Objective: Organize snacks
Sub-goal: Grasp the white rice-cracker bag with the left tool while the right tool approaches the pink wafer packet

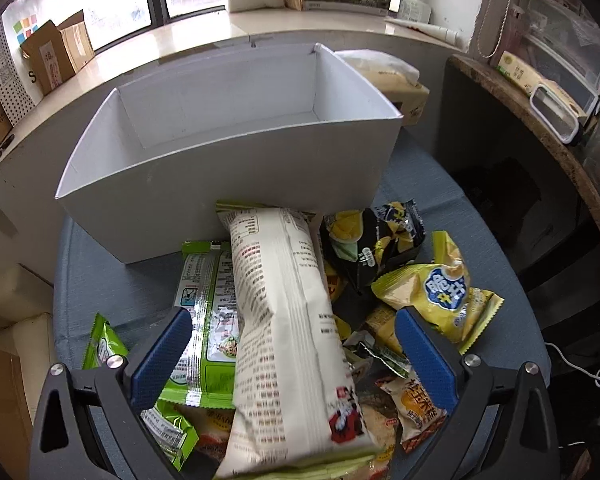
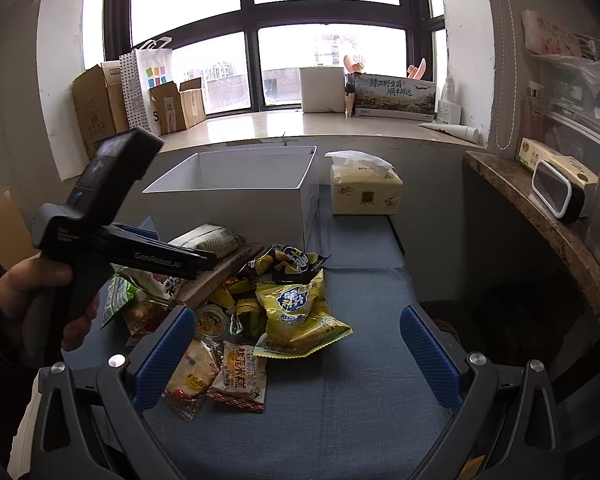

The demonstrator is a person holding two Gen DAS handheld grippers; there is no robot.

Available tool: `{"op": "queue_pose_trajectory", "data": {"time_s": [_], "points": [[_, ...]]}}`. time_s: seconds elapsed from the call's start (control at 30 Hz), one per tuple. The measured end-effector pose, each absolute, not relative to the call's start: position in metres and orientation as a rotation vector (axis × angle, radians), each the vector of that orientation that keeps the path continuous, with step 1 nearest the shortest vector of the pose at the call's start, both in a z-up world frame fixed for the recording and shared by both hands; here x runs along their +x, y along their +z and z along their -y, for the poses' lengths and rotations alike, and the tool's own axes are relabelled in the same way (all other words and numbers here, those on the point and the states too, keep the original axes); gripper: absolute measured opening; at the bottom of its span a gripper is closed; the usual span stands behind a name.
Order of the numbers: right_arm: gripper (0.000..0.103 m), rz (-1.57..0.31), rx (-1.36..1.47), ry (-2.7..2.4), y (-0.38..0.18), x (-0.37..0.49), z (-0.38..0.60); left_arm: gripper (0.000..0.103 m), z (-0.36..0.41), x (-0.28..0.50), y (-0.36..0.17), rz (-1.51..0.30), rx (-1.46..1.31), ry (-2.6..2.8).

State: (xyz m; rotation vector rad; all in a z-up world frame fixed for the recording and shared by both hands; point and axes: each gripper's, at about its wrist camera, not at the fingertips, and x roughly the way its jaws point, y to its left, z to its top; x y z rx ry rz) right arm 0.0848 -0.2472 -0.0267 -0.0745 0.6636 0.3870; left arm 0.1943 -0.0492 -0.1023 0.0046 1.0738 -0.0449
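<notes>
Where lettering shows, the left gripper reads "GenRobot.AI".

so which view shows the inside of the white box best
The left wrist view: it looks down into the white box, showing its bare floor and inner walls, nothing inside. The right wrist view sees the box from lower and farther off, so only the front wall, rim and a strip of the inner back wall show.

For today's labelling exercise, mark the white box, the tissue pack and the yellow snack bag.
white box (image 2: pixel 236 210): right wrist view, front wall.
tissue pack (image 2: pixel 366 196): right wrist view, front face.
yellow snack bag (image 2: pixel 296 312): right wrist view, middle of bag.
</notes>
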Motion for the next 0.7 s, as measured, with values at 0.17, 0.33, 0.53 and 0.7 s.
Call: {"op": "queue_pose_trajectory", "data": {"time_s": [0.17,0.33,0.53,0.7], "points": [[0.103,-0.664,-0.045,0.391,-0.027,0.087,0.255,0.048,0.042,0.203,-0.117,-1.127,0.012,-0.007],[0.103,-0.684,-0.046,0.388,-0.031,0.09,0.252,0.042,0.034,0.196,-0.109,-1.101,-0.008,-0.027],[0.103,-0.692,-0.061,0.393,-0.036,0.092,0.246,0.041,0.023,0.169,-0.079,-0.998,-0.027,-0.027],[0.103,-0.736,-0.036,0.407,-0.045,0.104,0.24,0.041,0.006,0.123,-0.043,-0.866,-0.064,-0.027]]}}
